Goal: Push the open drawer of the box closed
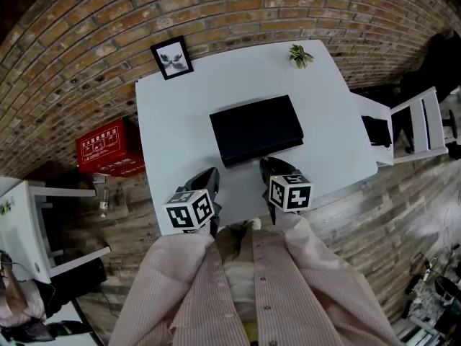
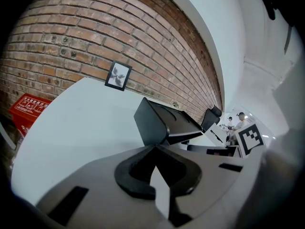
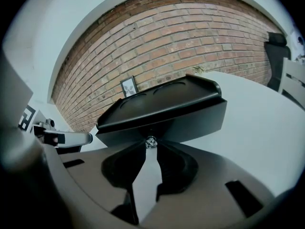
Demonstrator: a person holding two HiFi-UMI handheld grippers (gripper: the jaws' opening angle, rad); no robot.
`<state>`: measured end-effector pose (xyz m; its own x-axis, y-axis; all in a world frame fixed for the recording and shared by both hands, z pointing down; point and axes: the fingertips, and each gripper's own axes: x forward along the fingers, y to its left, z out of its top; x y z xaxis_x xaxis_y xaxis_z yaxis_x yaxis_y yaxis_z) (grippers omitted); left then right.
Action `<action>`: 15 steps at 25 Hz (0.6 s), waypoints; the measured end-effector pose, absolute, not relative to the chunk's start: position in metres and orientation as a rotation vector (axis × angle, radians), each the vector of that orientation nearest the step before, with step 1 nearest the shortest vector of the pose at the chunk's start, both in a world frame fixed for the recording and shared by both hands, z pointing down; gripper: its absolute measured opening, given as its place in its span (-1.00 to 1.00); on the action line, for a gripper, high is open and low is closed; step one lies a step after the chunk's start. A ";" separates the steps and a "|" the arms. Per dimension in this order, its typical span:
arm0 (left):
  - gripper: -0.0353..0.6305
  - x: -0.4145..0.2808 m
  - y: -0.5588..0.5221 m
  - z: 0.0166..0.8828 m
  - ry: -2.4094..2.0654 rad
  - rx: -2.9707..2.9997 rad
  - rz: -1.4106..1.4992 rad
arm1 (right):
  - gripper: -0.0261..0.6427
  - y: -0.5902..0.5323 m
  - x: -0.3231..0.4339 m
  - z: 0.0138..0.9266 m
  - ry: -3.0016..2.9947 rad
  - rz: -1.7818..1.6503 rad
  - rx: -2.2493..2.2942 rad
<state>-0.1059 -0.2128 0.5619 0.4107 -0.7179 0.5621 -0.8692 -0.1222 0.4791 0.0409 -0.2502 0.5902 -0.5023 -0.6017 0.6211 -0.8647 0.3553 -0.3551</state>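
a matte black box (image 1: 256,128), flat and rectangular, lies at the middle of a smooth white table (image 1: 173,121). its drawer (image 3: 190,120) faces the person. the box top has a thin overhanging lip and two shallow oval hollows. the drawer front is a plain dark panel under that lip, with a small shiny round knob (image 3: 150,142) at its centre. how far the drawer stands out i cannot tell.

the right gripper (image 1: 265,163) sits at the drawer front. its dark curved jaws are drawn in to a narrow gap, and their tips close on either side of the knob, seemingly pinching it.

the left gripper (image 1: 214,170) sits just beside the box's near left corner. its jaw tips meet with nothing between them.

a black-framed picture (image 1: 172,57) stands at the table's far left corner and a small green plant (image 1: 300,55) at the far right. behind them is a rough red brick wall (image 1: 238,6).
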 end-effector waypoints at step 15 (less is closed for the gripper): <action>-0.91 -0.109 -0.218 0.560 -1.358 1.885 0.251 | -0.69 -0.261 0.038 0.589 -2.247 0.927 1.305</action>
